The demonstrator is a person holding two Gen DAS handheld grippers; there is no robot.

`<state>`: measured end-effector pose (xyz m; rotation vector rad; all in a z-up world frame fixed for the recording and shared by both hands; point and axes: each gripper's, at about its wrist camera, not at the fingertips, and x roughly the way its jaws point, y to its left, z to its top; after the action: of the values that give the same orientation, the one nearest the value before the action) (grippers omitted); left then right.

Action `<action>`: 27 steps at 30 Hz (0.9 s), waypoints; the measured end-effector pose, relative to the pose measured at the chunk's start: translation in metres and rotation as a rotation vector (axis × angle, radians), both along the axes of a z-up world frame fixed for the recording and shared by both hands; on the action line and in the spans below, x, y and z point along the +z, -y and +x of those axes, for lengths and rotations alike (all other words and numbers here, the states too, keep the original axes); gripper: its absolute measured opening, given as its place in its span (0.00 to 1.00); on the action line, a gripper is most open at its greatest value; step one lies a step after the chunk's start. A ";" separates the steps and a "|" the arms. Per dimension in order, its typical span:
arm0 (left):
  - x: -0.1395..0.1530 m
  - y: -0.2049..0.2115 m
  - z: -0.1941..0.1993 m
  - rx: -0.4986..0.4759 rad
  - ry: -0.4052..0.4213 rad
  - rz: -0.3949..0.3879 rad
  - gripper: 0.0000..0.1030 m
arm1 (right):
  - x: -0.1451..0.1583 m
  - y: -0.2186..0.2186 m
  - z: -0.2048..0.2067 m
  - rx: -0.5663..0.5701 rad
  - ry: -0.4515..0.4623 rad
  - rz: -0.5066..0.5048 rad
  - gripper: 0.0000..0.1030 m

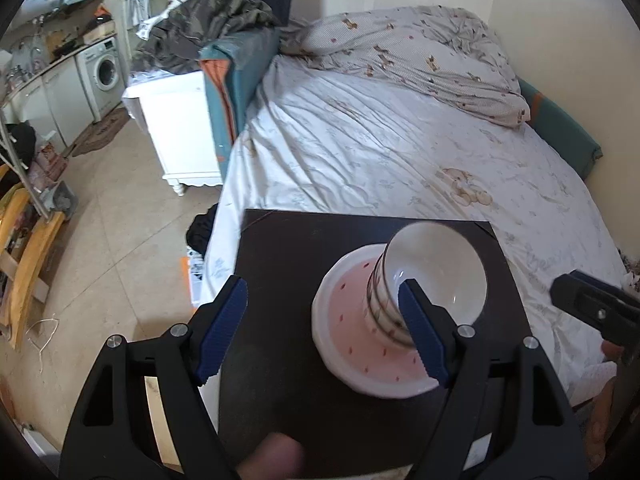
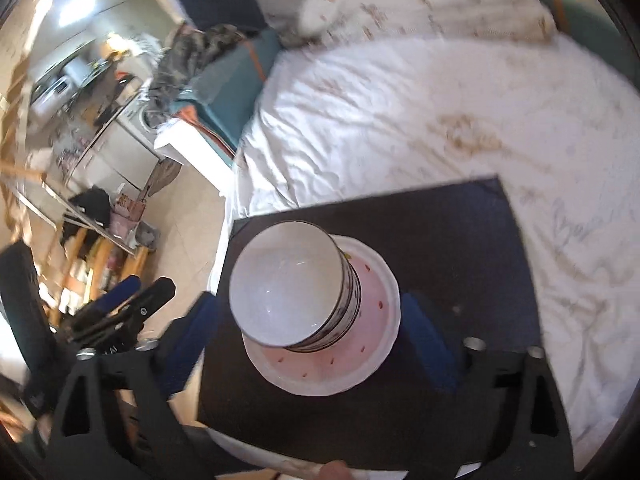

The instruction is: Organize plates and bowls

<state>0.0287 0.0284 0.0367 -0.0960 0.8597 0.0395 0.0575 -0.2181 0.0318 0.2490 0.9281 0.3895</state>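
Note:
A stack of white bowls (image 1: 436, 268) with dark rim bands stands on a white plate (image 1: 348, 320) with a pink centre and red flecks, on a black board (image 1: 296, 264) laid on the bed. My left gripper (image 1: 324, 320) is open above the board, its right finger at the stack's near side, not clamping it. In the right wrist view the bowls (image 2: 284, 288) and plate (image 2: 372, 320) lie below my right gripper (image 2: 316, 328), which is open with its fingers wide on either side of them. The right gripper's tip shows in the left wrist view (image 1: 592, 304).
The bed (image 1: 400, 140) with a white sheet and crumpled duvet (image 1: 420, 52) lies beyond the board. A white nightstand (image 1: 176, 128) stands left of it. Tiled floor (image 1: 112, 220), wooden frames and kitchen units with a washing machine (image 1: 102, 72) are at the left.

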 end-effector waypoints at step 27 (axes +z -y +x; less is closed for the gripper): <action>-0.057 0.018 -0.061 0.013 -0.052 0.046 1.00 | -0.058 -0.012 -0.081 -0.074 0.109 -0.221 1.00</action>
<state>-0.0323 0.0107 -0.0207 -0.0579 0.9095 0.0740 -0.0235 -0.2059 -0.0265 0.0591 0.8441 0.2279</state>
